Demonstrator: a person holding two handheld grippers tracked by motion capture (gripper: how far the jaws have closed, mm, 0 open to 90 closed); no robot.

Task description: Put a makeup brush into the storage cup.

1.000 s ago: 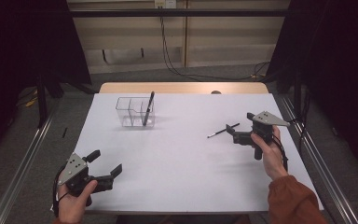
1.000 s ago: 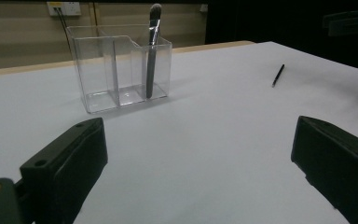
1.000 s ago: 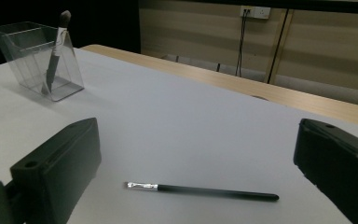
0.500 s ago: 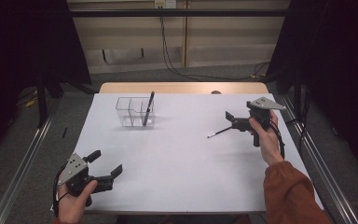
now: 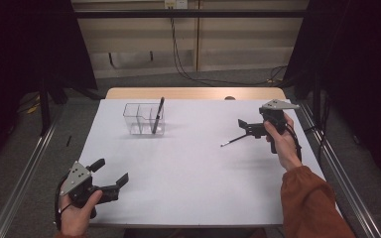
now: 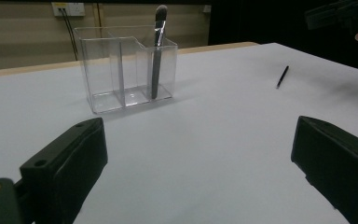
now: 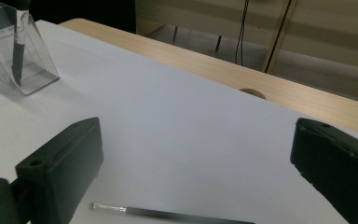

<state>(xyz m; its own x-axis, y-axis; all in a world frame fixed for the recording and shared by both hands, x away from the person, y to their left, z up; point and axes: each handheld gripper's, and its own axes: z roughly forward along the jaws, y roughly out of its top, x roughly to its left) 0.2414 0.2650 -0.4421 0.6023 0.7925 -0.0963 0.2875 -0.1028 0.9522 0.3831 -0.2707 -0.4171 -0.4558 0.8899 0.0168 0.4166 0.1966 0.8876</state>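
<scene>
On the left, near the front edge of the white worktop (image 5: 188, 168), a hand holds the left tongs (image 5: 110, 174). They are wide open, hold nothing, and just wait there.

Farther back and a little to the left of the middle stands a clear plastic box with three small sections (image 5: 143, 119). A dark makeup brush with a soft tip (image 5: 157, 114) stands in its right section and leans a bit. So one brush is already put away, it seems. The other sections look empty.

On the right side lies a thin black brush with a small pale tip (image 5: 234, 140). It rests flat on the worktop, well apart from the clear box. The right tongs (image 5: 243, 127) hang just above its far end, and they are wide open too, with nothing between them. In the right gripper view the thin brush (image 7: 168, 214) lies low between the two black jaws. I think the job now is to pick this brush up. It is not grasped yet, and after that it must be carried over to the box and dropped in.

The worktop is plain and smooth, with a strip of light wood (image 5: 193, 92) at its far edge. Behind it are a pale wall (image 5: 238, 44), black cables (image 5: 178, 54) hanging down, a grey floor and dark curtains (image 5: 25, 49) at both sides.
</scene>
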